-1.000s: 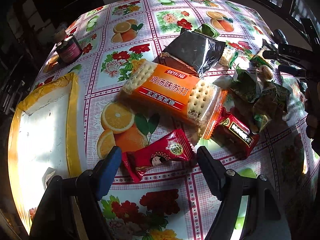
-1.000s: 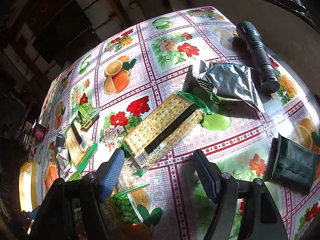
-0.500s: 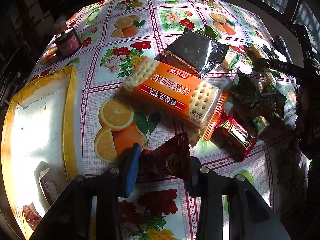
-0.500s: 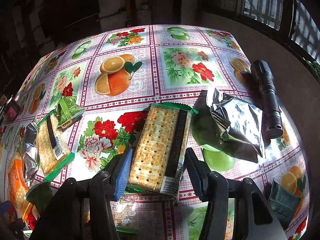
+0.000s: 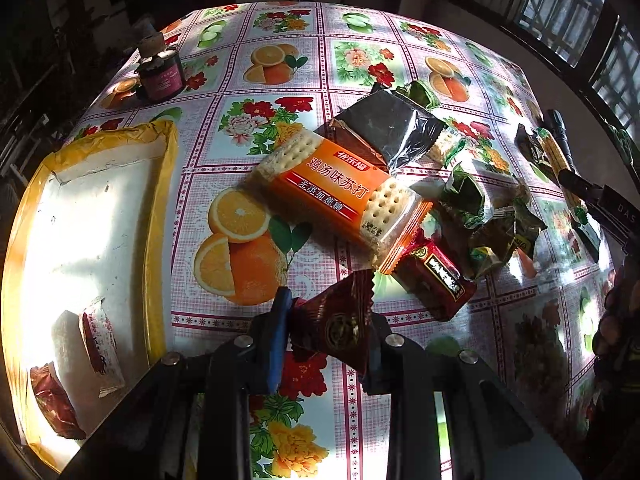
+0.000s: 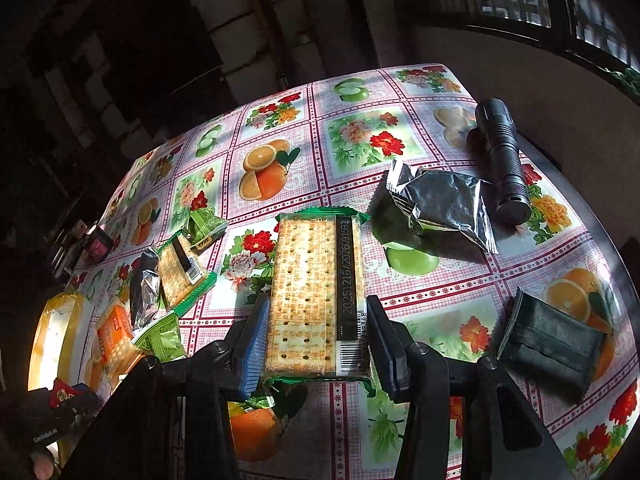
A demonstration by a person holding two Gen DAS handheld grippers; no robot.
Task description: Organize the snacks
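My left gripper point(image 5: 326, 330) is shut on a small dark red snack packet point(image 5: 334, 320) and holds it just above the tablecloth. To its left lies a white tray with a yellow rim point(image 5: 160, 208) that holds a few small packets point(image 5: 100, 344). An orange cracker pack point(image 5: 340, 192) lies ahead. My right gripper point(image 6: 316, 336) is shut on a green-edged cracker pack point(image 6: 316, 292), held lengthwise between the fingers. The tray point(image 6: 60, 320) shows far left in the right wrist view.
A pile of green and red packets point(image 5: 480, 216) and a silver wrapper point(image 5: 392, 128) lie right of the orange pack. A dark jar point(image 5: 160, 76) stands far left. A black flashlight point(image 6: 502, 160), a silver bag point(image 6: 440, 204) and a dark pouch point(image 6: 548, 336) lie to the right.
My left gripper closed on the red packet and lifted it off the cloth. My right gripper moved onto the green-edged cracker pack, turned in line with it and closed on it.
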